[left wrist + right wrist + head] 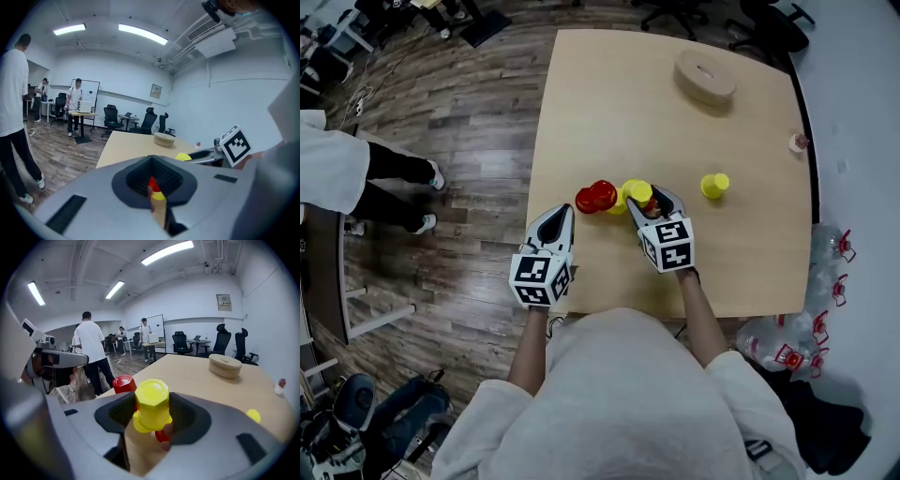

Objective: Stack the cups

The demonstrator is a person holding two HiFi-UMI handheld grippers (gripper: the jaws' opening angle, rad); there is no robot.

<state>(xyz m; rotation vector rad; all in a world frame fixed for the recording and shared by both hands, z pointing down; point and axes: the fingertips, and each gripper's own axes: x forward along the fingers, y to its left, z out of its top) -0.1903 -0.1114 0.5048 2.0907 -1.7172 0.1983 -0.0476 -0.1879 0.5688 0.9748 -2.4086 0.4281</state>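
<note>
Closest in, the left gripper (562,217) was empty, jaws pinched together to a point at the near edge of the table (600,103). The right gripper (650,204) sat a bit further in and looked clamped on a yellow cup (152,399), 1 jaw on each side. The cup was upside down, base up, long axis upright. There was a red bit under it that I couldn't make out. The part that mattered: the red cup (596,197) stood just left of the right gripper's jaws, between the 2 grippers, also upside down and upright, about as far in as the held cup. The left gripper's tip pointed at it from close by, but the right one had the load. So my guess is the yellow cup needed to go left and come down over the red cup with both axes lined up. Some yellow showed between the 2 cups, and I couldn't tell if it was the held cup's rim or something else. A 2nd yellow cup (713,185) stood well off to the right, and way at the back was a round box (705,75).
</note>
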